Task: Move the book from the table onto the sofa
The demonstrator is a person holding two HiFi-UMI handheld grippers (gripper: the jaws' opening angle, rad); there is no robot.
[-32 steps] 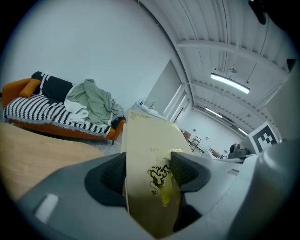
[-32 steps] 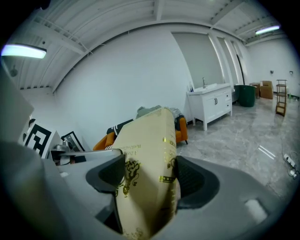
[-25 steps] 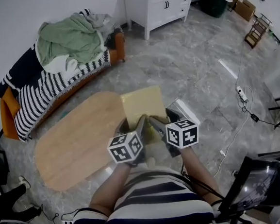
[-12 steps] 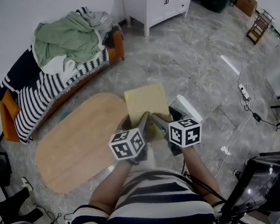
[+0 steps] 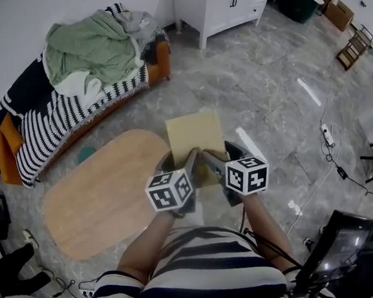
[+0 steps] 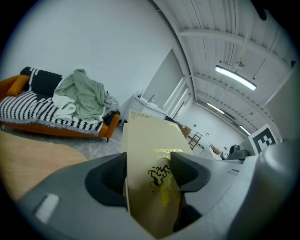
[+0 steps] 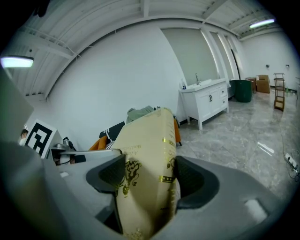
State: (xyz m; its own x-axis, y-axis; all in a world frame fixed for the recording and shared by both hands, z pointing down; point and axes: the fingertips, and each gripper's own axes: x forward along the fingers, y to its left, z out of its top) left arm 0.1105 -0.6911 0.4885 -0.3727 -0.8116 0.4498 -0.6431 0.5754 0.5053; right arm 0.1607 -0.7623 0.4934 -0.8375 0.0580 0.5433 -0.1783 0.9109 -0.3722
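Plainly, the book (image 5: pixel 195 140) was off the table (image 5: pixel 99 191) and held up in the air, gripped at its near end by both tools side by side. The left gripper (image 5: pixel 179 159) had its jaws set wide, with the dark pads pressed on the front cover and the back. The right gripper (image 5: pixel 221 154) clamped the same volume in the same way, one pad on the cover and the other against the spine.

The tan cover carried a line of gilt lettering, upside down in the left gripper view, which appeared to begin "World's Classi"; the rest was too small to make out. Below it sat a dark, curling emblem touched with yellow. In the right gripper view, gilt bands and fine gold print ran along the spine, none of it legible. Each gripper's cube bore black-and-white square markers.

From the head view, the book's far end hung over the grey marble floor (image 5: pixel 266 93), just beyond the oval wooden table's right end. The orange sofa (image 5: pixel 6 144), draped with a striped throw (image 5: pixel 54 118) and a heap of green cloth (image 5: pixel 87 50), stood well apart.
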